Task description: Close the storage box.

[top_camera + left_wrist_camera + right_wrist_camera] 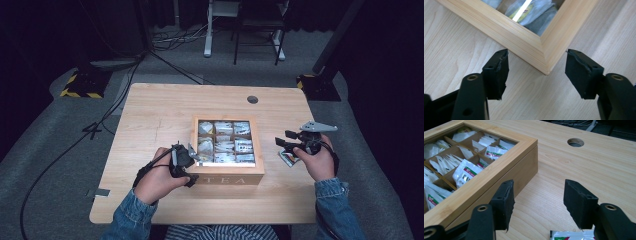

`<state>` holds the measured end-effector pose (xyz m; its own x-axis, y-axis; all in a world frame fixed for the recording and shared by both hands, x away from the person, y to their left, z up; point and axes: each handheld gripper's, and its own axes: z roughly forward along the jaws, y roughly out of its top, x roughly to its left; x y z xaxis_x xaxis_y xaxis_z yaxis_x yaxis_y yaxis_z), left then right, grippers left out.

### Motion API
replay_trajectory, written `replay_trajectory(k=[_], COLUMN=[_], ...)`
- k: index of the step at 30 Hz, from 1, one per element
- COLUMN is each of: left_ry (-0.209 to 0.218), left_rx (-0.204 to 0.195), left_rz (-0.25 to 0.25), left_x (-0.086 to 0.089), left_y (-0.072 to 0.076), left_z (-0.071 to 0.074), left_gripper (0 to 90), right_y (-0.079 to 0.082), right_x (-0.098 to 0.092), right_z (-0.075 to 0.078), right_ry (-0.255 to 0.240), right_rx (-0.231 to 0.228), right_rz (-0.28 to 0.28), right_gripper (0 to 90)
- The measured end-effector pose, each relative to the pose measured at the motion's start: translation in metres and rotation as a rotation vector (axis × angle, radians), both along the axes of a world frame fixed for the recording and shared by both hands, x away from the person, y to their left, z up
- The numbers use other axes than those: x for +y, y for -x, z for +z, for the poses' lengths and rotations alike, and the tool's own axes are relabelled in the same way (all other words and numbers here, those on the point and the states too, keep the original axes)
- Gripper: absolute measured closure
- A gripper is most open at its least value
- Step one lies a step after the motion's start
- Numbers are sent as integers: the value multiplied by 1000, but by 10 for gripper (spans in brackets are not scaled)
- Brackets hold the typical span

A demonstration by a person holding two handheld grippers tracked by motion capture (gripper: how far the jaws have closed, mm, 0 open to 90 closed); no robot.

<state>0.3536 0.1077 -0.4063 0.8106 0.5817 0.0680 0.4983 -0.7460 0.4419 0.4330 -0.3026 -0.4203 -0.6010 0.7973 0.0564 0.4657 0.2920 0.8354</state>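
From above, the wooden tea box [227,172] sits mid-surface [160,115]; the left gripper [192,155] rests at its near-left corner, the right gripper [282,142] hovers beside its right wall. The left gripper view shows spread, empty fingers [499,72] straddling that corner. In the right gripper view, parted fingers [579,202] hang over a tea packet [571,235].
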Motion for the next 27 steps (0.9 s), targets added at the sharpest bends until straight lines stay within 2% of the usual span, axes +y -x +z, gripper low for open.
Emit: replay_trajectory(k=[2,4,12,15,17,18,24,27], left_ry=[6,33,103,130,140,156,187,207], left_rx=[0,-7,-65,-98,-100,-108,-154,-155], left_rz=[-4,0,63,90,101,115,151,170], left_x=[1,4,29,41,46,50,67,75], left_y=[2,2,-2,-6,-7,-9,-14,-16], left_z=[1,3,9,10,11,11,13,13], left_gripper=[358,352,296,289,281,280,261,258], right_y=[0,0,1,1,0,1,2,3], right_x=[0,0,-2,-3,-4,-4,-7,-10], right_z=[0,0,0,0,0,0,0,0], right_ry=[1,1,1,2,2,3,3,5], right_rx=[0,1,2,2,1,1,3,-1], right_rz=[0,1,-3,-5,-6,-7,-16,-20], right_gripper=[429,429,427,427,426,426,424,424])
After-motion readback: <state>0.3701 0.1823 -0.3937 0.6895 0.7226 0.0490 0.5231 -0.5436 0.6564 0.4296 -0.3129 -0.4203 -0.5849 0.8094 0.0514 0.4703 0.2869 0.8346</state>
